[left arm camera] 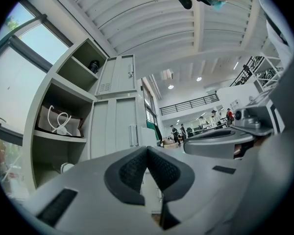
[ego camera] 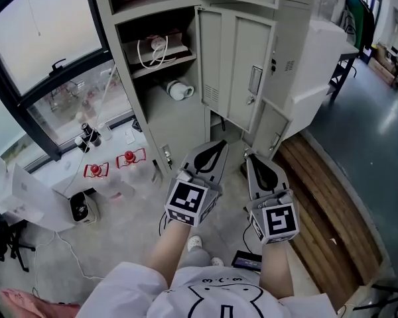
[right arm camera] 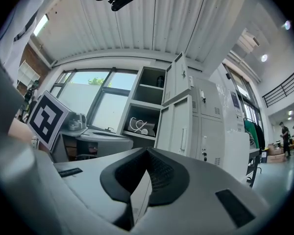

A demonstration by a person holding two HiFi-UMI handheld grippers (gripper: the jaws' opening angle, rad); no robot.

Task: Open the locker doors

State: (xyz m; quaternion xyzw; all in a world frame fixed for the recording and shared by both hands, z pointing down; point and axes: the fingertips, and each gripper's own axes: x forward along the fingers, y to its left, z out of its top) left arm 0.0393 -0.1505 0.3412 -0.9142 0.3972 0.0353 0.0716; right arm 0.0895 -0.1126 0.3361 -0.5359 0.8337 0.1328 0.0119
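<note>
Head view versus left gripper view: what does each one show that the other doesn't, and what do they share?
Only the head view: two red objects on the floor by the window, wooden planks, and the person's white shirt. Only the left gripper view: the ribbed ceiling and distant people in a hall. Both: the left gripper and right gripper, the open locker door, and a bag with white cord handles on a shelf.

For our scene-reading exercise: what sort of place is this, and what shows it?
Probably a workshop or lab hall: grey metal lockers, a high ribbed ceiling and a railed mezzanine.
</note>
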